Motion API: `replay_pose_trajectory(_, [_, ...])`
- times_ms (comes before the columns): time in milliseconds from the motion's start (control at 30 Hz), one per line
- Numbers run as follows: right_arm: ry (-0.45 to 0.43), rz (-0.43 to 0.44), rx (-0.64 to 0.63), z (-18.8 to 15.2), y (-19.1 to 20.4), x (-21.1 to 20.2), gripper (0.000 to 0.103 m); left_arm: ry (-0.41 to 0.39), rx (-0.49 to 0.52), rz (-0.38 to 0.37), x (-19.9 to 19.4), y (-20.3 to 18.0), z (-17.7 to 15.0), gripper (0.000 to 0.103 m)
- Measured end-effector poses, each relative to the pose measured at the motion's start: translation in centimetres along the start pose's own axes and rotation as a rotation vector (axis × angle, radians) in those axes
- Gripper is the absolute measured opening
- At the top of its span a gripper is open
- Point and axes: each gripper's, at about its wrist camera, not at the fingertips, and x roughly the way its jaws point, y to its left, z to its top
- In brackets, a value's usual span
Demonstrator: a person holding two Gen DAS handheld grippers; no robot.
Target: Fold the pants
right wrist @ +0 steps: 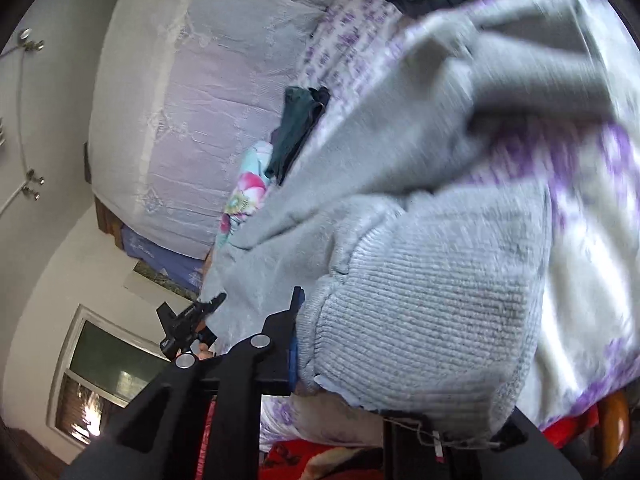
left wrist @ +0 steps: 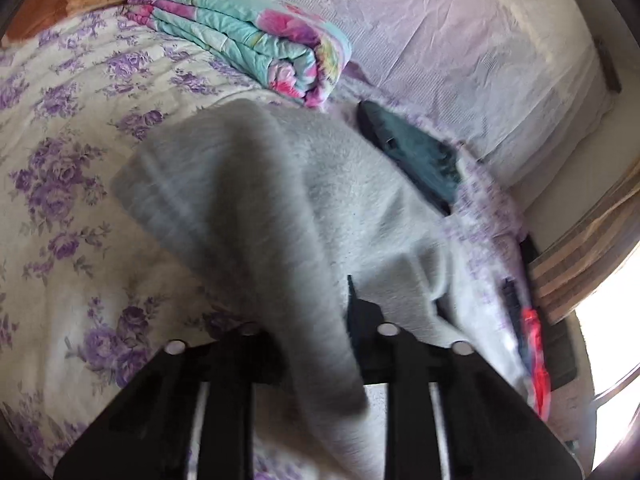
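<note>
Grey pants lay bunched on the floral bed; left gripper pinched their fabric, right gripper clamped the ribbed cuff.

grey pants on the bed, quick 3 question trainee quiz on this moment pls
1. True or false: both grippers are shut on the grey pants.
2. Which part does the right gripper hold? A) ribbed waistband B) a pocket C) a belt
3. What lies folded at the far side of the floral bedsheet in the left wrist view?

Key
1. True; the left gripper pinches a fold of fabric.
2. A, the ribbed waistband.
3. A turquoise and pink floral quilt.
</note>
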Motion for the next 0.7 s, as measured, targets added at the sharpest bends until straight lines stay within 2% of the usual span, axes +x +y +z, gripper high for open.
replay_pose_trajectory(67, [-0.035, 0.021, -0.024, 1.4, 1.0, -1.3, 0.017, -0.020, -0.015, -0.049, -2.0, -0.6, -0.2, 0.015])
replay_pose_trajectory(133, [-0.071, 0.049, -0.037, 2.7, 1.8, -2.6, 0.017, -0.093, 0.029, -0.085, -5.4, -2.2, -0.7, 0.008])
replay_pose_trajectory(233, [-0.104, 0.114, -0.086, 3.8, 3.6, -4.4, 0.016, -0.252, 0.070, -0.192, -14.3, -4.2, -1.8, 0.007])
replay_pose_trajectory(267, [-0.108, 0.139, -0.117, 3.9, 4.4, -4.9, 0.016, -0.285, 0.079, -0.203, -16.6, -4.7, -2.3, 0.007])
replay_pose_trajectory(333, [-0.118, 0.160, -0.178, 3.9, 6.0, -5.8, 0.016, -0.336, 0.104, -0.196, -20.1, -5.8, -3.4, 0.007])
replay_pose_trajectory(433, [-0.151, 0.214, -0.233, 4.2, 7.9, -7.5, 0.016, -0.414, 0.196, -0.133, -24.6, -8.2, -5.6, 0.007])
replay_pose_trajectory(533, [-0.199, 0.232, -0.289, 4.5, 9.2, -9.6, 0.016, -0.456, 0.235, -0.123, -26.6, -9.8, -6.1, 0.007])
replay_pose_trajectory(633, [-0.238, 0.209, -0.313, 6.2, 9.8, -10.4, 0.016, -0.440, 0.272, -0.115, -25.4, -11.8, -4.4, 0.007])
replay_pose_trajectory(700, [-0.261, 0.177, -0.297, 8.3, 9.5, -10.0, 0.016, -0.406, 0.287, -0.090, -22.8, -13.1, -2.6, 0.008])
